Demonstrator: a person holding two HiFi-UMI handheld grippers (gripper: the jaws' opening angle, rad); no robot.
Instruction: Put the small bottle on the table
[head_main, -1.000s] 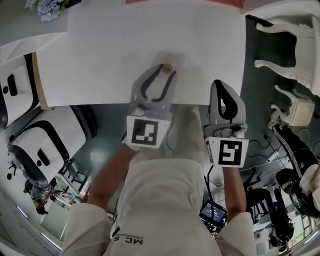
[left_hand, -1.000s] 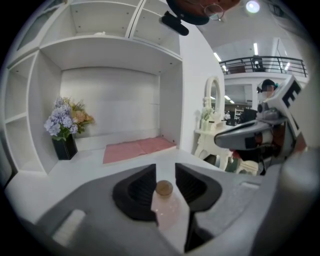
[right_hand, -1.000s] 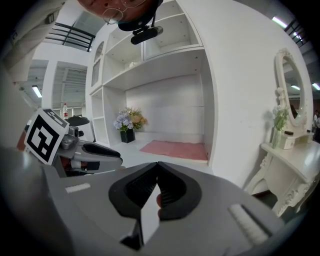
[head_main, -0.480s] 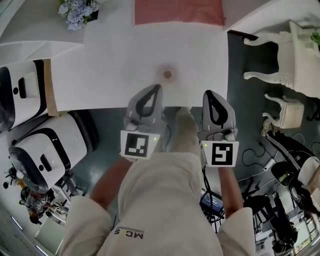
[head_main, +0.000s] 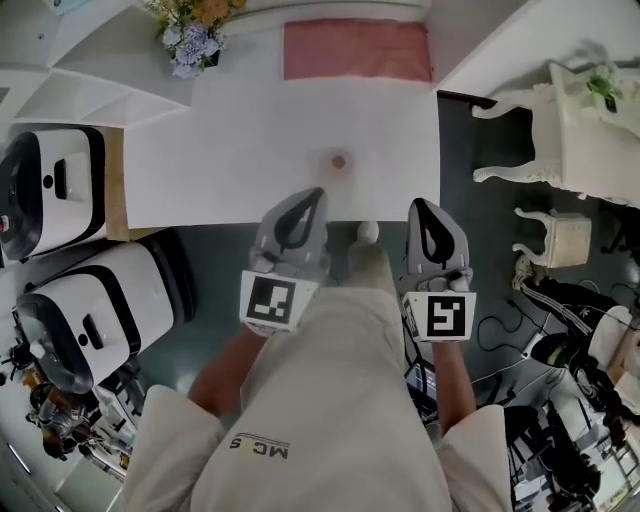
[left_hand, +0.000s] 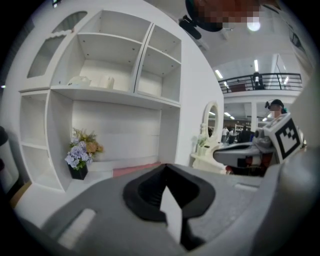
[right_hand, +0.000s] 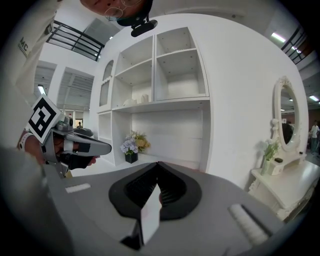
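The small bottle (head_main: 338, 161) stands upright on the white table (head_main: 250, 150), seen from above as a small brown cap near the front edge. My left gripper (head_main: 319, 192) hangs just before that edge, short of the bottle and apart from it, jaws shut with nothing between them. The right gripper (head_main: 421, 203) is level with it off the table's front right corner, also shut and empty. In the left gripper view the closed jaws (left_hand: 166, 166) point toward the shelves; the bottle is hidden there. In the right gripper view the closed jaws (right_hand: 158, 165) hold nothing.
A pink mat (head_main: 357, 49) and a flower pot (head_main: 190, 30) sit at the table's far side. Two white machines (head_main: 45, 190) (head_main: 95, 310) stand at the left. A white stool (head_main: 553, 238) and dressing table (head_main: 590, 110) are at the right. Shelves (left_hand: 105, 75) rise behind the table.
The left gripper, open around the bottle a second ago, has let it go, drawn back off the table and shut. The right gripper stayed shut and drew back slightly.
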